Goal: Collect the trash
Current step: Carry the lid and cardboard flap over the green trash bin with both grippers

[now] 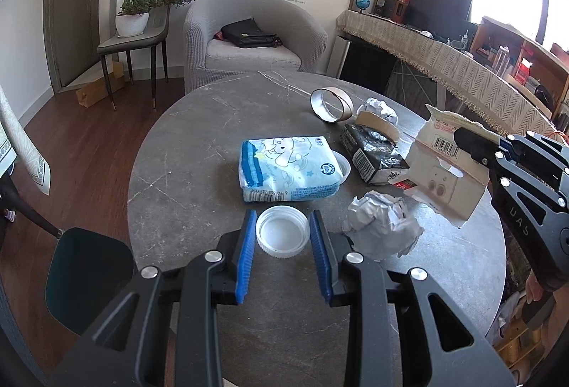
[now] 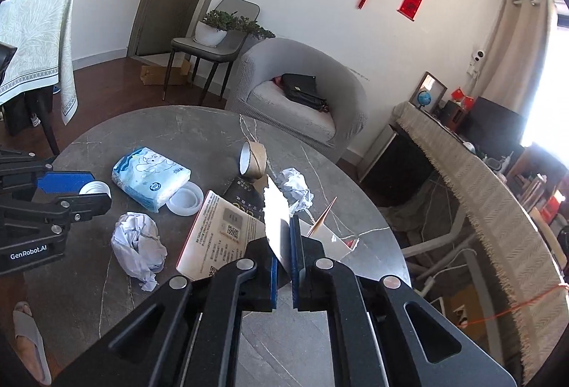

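Note:
A white plastic lid [image 1: 282,236] lies on the round grey table [image 1: 199,152] between the blue pads of my left gripper [image 1: 283,237], which is open around it. It also shows in the right wrist view [image 2: 95,189], beside the left gripper [image 2: 71,189]. My right gripper [image 2: 284,244] is shut on a torn cardboard box [image 2: 224,230] and holds it above the table; the box shows in the left wrist view [image 1: 444,170]. A crumpled paper ball [image 1: 380,227] lies right of the lid.
A tissue pack [image 1: 288,170] rests on another white lid [image 2: 183,198]. A black bag [image 1: 373,152], a tape roll [image 1: 330,104] and a second paper ball [image 1: 378,109] lie further back. A grey armchair [image 1: 249,38] stands behind the table.

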